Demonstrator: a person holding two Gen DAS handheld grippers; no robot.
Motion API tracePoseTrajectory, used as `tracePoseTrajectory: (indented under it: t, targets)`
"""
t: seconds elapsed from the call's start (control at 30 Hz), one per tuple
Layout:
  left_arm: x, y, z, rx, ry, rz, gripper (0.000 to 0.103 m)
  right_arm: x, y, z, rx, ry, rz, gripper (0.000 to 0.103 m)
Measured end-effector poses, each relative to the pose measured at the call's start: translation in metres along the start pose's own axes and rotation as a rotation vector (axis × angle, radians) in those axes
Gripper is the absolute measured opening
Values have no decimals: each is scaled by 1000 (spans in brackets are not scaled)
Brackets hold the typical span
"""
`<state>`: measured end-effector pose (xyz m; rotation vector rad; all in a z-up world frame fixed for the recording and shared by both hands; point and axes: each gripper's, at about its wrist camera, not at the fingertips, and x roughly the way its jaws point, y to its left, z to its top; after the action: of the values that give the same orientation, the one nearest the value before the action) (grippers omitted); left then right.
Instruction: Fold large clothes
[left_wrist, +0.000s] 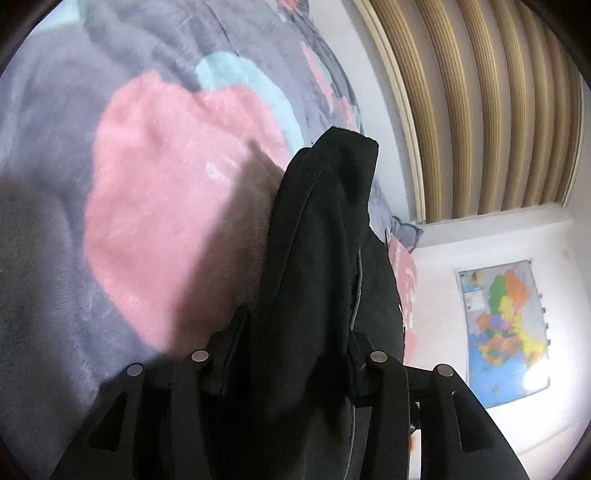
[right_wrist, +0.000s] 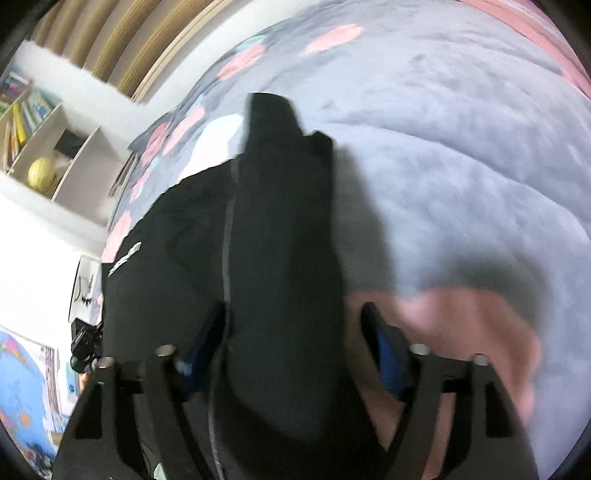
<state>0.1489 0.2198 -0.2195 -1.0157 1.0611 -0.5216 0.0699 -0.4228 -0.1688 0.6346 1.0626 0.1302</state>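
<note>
A black garment (left_wrist: 325, 236) is bunched between the fingers of my left gripper (left_wrist: 295, 332), which is shut on it and holds it above the fuzzy blanket (left_wrist: 155, 206). In the right wrist view the same black garment (right_wrist: 280, 236) runs up between the fingers of my right gripper (right_wrist: 295, 325). The right jaws stand wide apart, with a gap between the cloth and the right blue pad (right_wrist: 388, 350). The garment drapes on to the left with a small white logo (right_wrist: 125, 258).
The bed is covered by a grey blanket (right_wrist: 461, 177) with pink and teal patches. A ribbed wooden headboard (left_wrist: 480, 110) and white wall stand behind. A world map (left_wrist: 506, 332) hangs on the wall. A white shelf (right_wrist: 48, 147) holds books and a globe.
</note>
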Motion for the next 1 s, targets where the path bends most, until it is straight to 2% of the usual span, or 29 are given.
tracePoseTrajectory:
  t: [0.03, 0.13, 0.2, 0.23, 0.27, 0.3, 0.33, 0.4, 0.47, 0.57, 0.63, 0.73, 0.83, 1.0]
  targets:
    - [-8, -11, -1, 53, -24, 59, 46, -5, 3, -2, 0, -11, -22, 80]
    - [-37, -61, -12, 281, -130, 270, 46, -41, 21, -6, -92, -102, -207, 80]
    - [-52, -98, -25, 431, -170, 332, 47, -64, 58, -14, -198, -166, -275, 81]
    - [-57, -116, -34, 503, -180, 355, 49, -72, 58, -16, -227, -178, -276, 84]
    - [-58, -130, -42, 560, -185, 376, 52, -75, 82, -22, -279, -196, -268, 90]
    - [-56, -143, -49, 611, -185, 397, 58, -76, 91, -27, -302, -201, -257, 93]
    - [-51, -153, -55, 645, -174, 408, 59, -71, 105, -30, -315, -198, -242, 96]
    - [-34, -166, -71, 678, -124, 405, 59, -45, 129, -38, -318, -131, -202, 96]
    - [-10, -161, -81, 668, -56, 403, 59, -17, 137, -50, -315, -68, -231, 96]
    - [36, -130, -78, 585, 46, 563, 58, 29, 135, -64, -341, -1, -388, 96]
    - [45, -120, -79, 575, 29, 572, 58, 39, 145, -71, -362, -32, -440, 97]
    - [37, -133, -85, 611, -17, 606, 58, 34, 148, -75, -340, -44, -460, 97]
    - [24, -153, -99, 700, -75, 681, 58, 14, 159, -79, -326, -75, -413, 97]
    - [1, -198, -120, 770, -169, 650, 61, -30, 195, -95, -367, -205, -359, 97]
